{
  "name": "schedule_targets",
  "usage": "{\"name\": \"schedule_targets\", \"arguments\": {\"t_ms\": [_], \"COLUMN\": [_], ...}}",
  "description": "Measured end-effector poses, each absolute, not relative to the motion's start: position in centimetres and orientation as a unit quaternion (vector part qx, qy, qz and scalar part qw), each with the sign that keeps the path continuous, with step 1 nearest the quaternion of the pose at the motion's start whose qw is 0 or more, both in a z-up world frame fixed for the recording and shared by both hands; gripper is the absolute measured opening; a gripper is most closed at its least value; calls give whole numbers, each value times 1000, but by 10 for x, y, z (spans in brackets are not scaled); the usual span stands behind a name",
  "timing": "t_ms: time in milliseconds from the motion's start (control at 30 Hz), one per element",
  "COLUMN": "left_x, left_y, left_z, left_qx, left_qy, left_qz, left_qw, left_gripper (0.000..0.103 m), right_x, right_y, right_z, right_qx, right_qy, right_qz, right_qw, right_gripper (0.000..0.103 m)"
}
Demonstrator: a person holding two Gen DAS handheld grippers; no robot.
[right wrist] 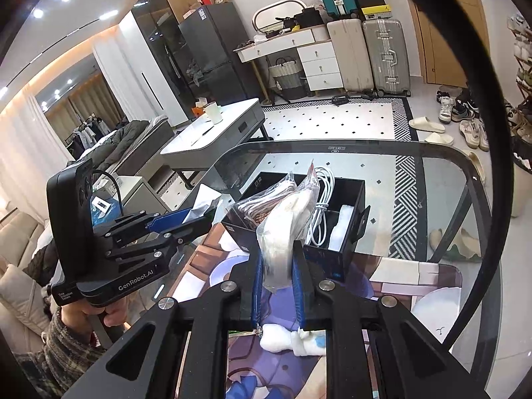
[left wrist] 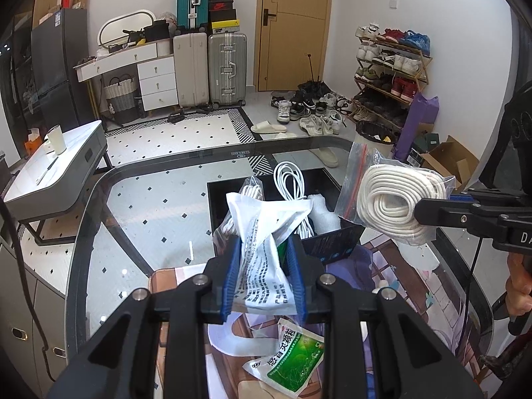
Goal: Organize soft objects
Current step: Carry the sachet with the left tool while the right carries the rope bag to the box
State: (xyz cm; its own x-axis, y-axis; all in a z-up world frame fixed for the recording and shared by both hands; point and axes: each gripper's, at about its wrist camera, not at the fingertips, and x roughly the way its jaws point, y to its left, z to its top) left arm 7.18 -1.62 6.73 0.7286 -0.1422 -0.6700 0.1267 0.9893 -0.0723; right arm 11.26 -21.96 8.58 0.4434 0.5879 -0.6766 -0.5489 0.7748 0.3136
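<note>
— Glass bench under both hands, black box at its middle, just past the mat. Which hand is nearer it?

— Right gripper: its fingers are clamped on the bagged rope, held over the box's near right corner. Left gripper is clamped on a white pouch, hanging upright before the near wall.

— And inside?

— White cable, foam, a bagged coil. Green sachet lies on the mat, nearer than all
</note>
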Motion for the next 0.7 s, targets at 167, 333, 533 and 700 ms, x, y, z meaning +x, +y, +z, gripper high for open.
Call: {"name": "schedule_targets", "arguments": {"t_ms": [167, 333, 533, 700], "left_x": [83, 95, 109, 119], "left_y": [-14, -13, -14, -13], "left_z": [73, 76, 75, 75], "left_qx": [-11, -10, -2, -2], "left_qy": [359, 358, 361, 361], "left_qz": [-71, -70, -68, -68], "left_qw": [931, 931, 930, 930], "left_gripper": [26, 26, 26, 26], "right_x": [123, 138, 145, 156], "right_y": [-219, -215, -210, -204], "right_z": [93, 96, 96, 96], "right_qx": [20, 21, 13, 8], "right_qy": [403, 402, 400, 402], "right_qz": [332, 331, 331, 330], "right_qw": [853, 853, 854, 854], "right_gripper": [15, 15, 15, 15]}}
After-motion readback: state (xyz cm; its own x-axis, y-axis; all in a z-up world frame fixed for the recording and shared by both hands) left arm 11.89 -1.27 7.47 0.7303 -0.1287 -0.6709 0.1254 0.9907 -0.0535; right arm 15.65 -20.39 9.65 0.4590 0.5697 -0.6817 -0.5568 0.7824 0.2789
